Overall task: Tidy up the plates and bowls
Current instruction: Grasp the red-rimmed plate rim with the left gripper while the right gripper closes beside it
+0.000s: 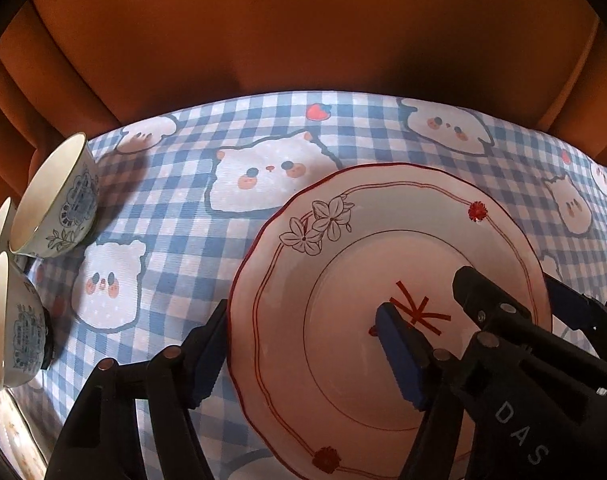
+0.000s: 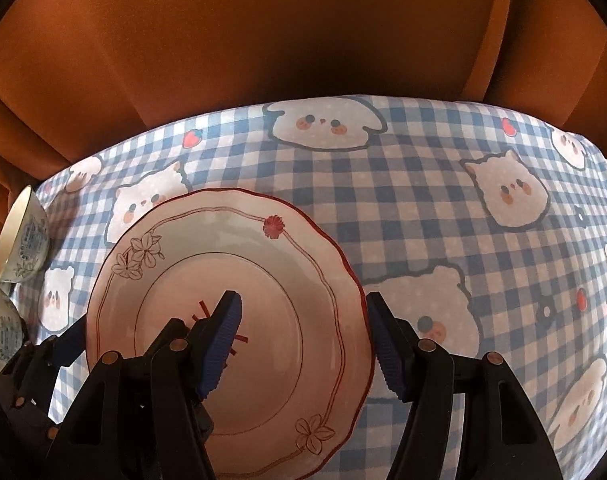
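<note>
A cream plate (image 1: 343, 264) with a wavy dark-red rim lies on the surface (image 1: 175, 208), which is covered by a blue-and-white checked cloth printed with pale animal faces and small strawberries. A double red line runs round the plate's border, broken by outlined flowers and small red blossoms; at its centre is a sketchy red star-like mark.

The left tool (image 1: 307, 356) straddles the plate's left edge: one blue ribbed pad (image 1: 209, 356) sits outside the rim, the other over the plate's centre, so its jaws stand wide and it is not clear whether they press on anything. The right tool (image 2: 303, 344) does the same on the plate's right edge, one pad over the middle and one just outside the rim, jaws likewise spread; contact with the rim cannot be made out.

The plate (image 2: 231, 280) sits toward the near side of the surface, left of its middle in the right wrist view. At the left edge of the surface stand white bowls (image 1: 55, 204) with blue floral patterns, one behind another, well apart from the plate. An orange curtain (image 1: 303, 40) hangs beyond the far edge.
</note>
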The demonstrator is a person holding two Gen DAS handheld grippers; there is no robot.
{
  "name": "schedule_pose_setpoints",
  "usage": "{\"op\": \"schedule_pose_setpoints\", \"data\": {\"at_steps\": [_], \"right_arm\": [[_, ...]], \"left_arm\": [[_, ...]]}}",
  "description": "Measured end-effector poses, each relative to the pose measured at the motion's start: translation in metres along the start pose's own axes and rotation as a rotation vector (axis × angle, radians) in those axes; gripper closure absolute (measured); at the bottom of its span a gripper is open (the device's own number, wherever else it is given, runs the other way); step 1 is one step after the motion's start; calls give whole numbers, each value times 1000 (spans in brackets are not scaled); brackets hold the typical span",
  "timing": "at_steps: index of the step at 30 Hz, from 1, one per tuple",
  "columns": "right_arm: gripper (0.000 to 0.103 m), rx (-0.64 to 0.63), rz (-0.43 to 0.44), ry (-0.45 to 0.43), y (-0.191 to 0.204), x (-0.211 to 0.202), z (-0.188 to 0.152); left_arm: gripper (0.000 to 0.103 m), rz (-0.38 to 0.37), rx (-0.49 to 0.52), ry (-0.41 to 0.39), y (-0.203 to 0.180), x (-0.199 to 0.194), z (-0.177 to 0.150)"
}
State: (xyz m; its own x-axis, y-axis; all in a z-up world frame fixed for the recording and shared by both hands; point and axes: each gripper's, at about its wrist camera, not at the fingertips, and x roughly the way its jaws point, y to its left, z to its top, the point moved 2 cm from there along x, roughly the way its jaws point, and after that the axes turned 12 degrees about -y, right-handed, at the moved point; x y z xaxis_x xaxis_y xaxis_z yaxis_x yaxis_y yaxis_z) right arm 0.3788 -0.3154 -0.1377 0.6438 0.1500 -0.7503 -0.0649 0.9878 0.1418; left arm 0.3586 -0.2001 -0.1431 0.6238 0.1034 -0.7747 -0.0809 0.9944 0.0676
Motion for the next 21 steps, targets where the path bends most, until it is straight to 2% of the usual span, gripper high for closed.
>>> {"op": "schedule_pose_setpoints", "data": {"at_steps": [10, 21], "right_arm": [[36, 22, -19, 27, -2, -30, -28], [36, 36, -1, 92, 9, -73, -86]], "left_arm": [[31, -33, 2, 42, 4, -28, -33], [31, -49, 26, 104, 16, -76, -89]]}}
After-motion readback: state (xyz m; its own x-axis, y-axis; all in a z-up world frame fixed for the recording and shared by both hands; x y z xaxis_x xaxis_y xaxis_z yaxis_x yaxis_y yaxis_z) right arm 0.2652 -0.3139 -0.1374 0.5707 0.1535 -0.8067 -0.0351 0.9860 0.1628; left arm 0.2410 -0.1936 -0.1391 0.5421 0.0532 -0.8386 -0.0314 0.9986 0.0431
